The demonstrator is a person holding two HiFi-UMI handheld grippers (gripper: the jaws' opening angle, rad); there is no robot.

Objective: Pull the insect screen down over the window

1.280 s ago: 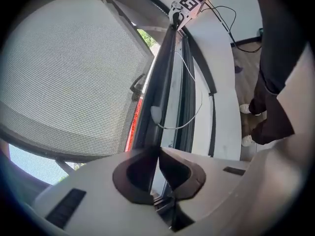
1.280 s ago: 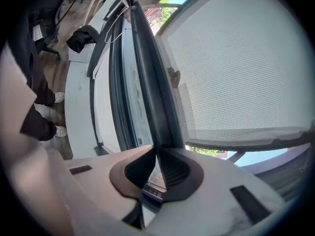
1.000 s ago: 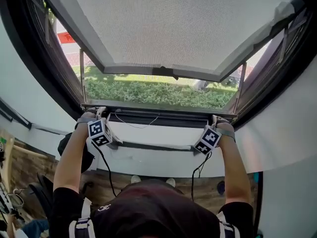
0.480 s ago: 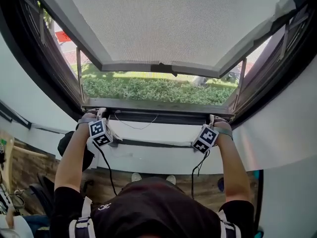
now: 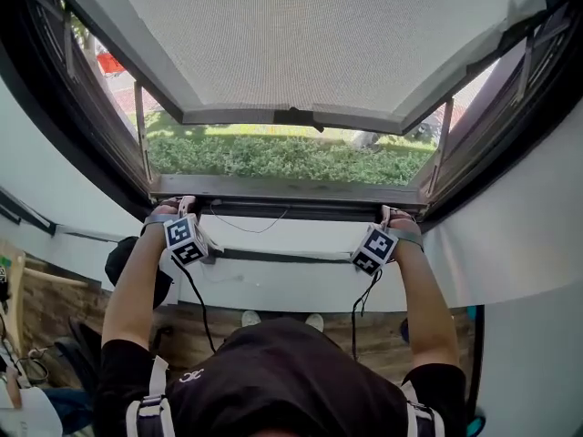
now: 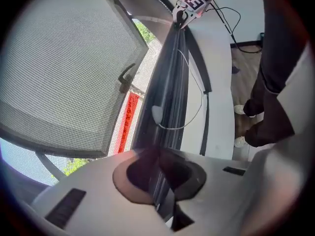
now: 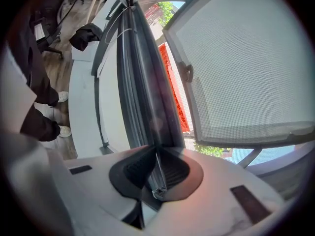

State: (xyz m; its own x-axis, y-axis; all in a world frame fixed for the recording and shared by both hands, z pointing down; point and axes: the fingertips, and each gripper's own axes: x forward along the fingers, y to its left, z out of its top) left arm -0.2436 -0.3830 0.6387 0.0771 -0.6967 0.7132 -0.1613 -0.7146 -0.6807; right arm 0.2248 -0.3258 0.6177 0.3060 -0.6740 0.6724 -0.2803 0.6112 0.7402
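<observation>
My left gripper (image 5: 188,208) is nipped narrow on the left end of the insect screen's pull bar (image 5: 291,189). The bar is a flat, dark-grey metal strip lying low across the window opening, just above the white sill (image 5: 291,285). I cannot make out the screen's mesh above it. A black cable (image 5: 195,299) hangs from that gripper in front of the sill, with a wood-plank floor (image 5: 55,312) below. A thin pale cord (image 5: 250,226) sags from the bar across the smooth sill. Beyond the bar lies a leafy green hedge (image 5: 273,157). Above it a grey-framed sash (image 5: 301,35) tilts outward, its pane finely meshed, with a dark handle (image 5: 296,116) on its lower edge. A slim metal stay (image 5: 444,144) props the sash on the right. My right gripper (image 5: 386,215) is pinched narrow on the bar's right end.
</observation>
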